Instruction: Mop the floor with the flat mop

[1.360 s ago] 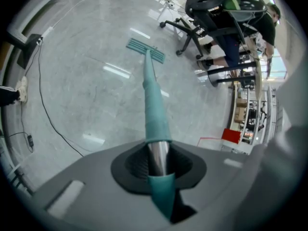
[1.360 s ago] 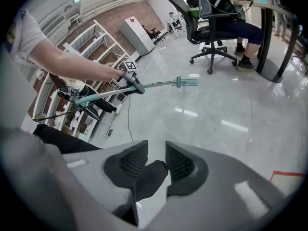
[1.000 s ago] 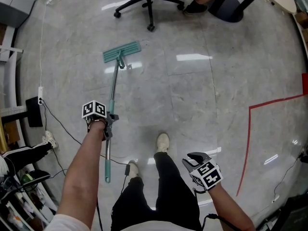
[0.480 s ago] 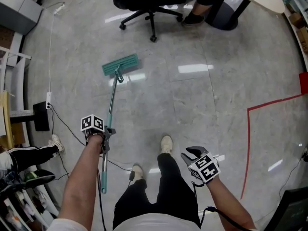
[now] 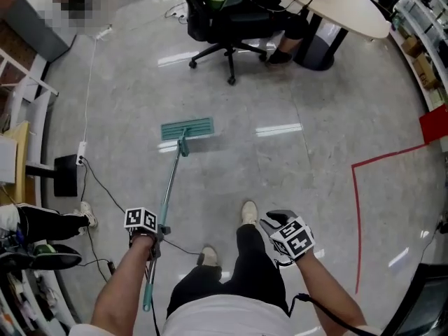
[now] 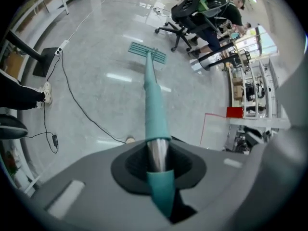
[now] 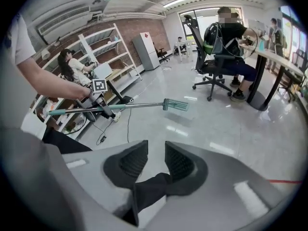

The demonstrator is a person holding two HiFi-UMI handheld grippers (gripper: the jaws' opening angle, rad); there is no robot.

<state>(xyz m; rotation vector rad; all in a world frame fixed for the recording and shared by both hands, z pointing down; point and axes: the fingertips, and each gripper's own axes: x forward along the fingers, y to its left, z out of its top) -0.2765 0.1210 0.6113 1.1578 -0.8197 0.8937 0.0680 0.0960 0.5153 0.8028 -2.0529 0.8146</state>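
Two grippers are caught in the head view: the left gripper [image 5: 157,235] is set on the pole of the flat mop [image 5: 187,129], whose teal head is laid flat on the floor [image 5: 315,159] ahead. Left gripper view: jaws are clamped tight on that pole. Right gripper view: the right gripper [image 7: 156,154] is held slightly parted, nothing gripped.

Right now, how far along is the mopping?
Done: the left gripper is shut on the mop handle. In hand: the mop head lies out ahead, short of the office chair. Left: unclear, since the floor shows no wet trail; the right gripper hangs open and empty.
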